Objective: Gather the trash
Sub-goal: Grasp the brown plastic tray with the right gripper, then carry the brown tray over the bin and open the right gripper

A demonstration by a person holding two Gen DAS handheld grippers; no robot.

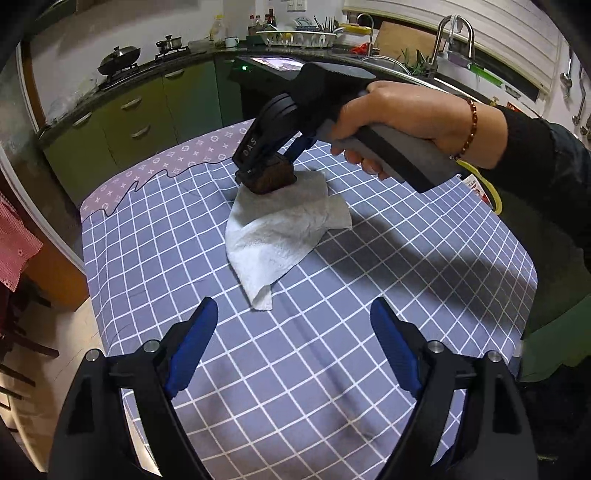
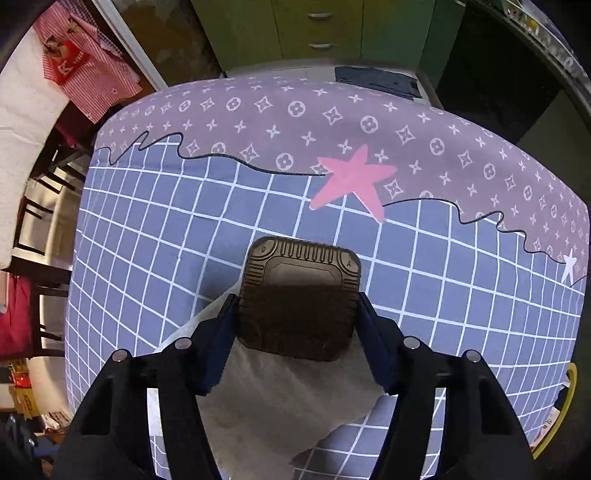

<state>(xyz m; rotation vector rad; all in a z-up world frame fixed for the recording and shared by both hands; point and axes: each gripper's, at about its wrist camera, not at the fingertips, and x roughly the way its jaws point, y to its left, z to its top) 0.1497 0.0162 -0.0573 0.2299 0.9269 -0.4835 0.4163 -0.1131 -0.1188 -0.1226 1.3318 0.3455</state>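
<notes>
Left wrist view: left tongs [image 1: 291, 325] wide open, nothing between the blue pads, hovering above the checked cloth of the desk [image 1: 332, 369]. White paper towel [image 1: 280, 232] crumpled flat mid-desk, one corner trailing toward the camera. Brown square container [image 1: 271, 177] sitting on the far end of the towel. Right tongs [image 1: 266, 173] angled steeply down over the container, fingers on either side of it, gripped by a hand [image 1: 406, 122] with a bead bracelet and dark sleeve. Contents of container not visible from here. Kitchen counter behind: wok [image 1: 119, 59] on the stove, dish rack [image 1: 301, 37] with dishes in it, sink [image 1: 436, 74] at right.

Right wrist view: looking almost straight down. Brown square container [image 2: 299, 299] with ribbed, rounded-corner top face, seen closed side up; cannot tell what is inside. Right tongs [image 2: 298, 314] partly closed, blue pads flanking both side walls at or very near contact; firm squeeze not certain. Container resting partly on paper towel [image 2: 266, 391], partly over the checked cloth. Pink star [image 2: 354, 181] printed on the cloth further back, well apart from the container. Green drawers [image 2: 317, 29] beyond the desk [image 2: 147, 221] edge.
</notes>
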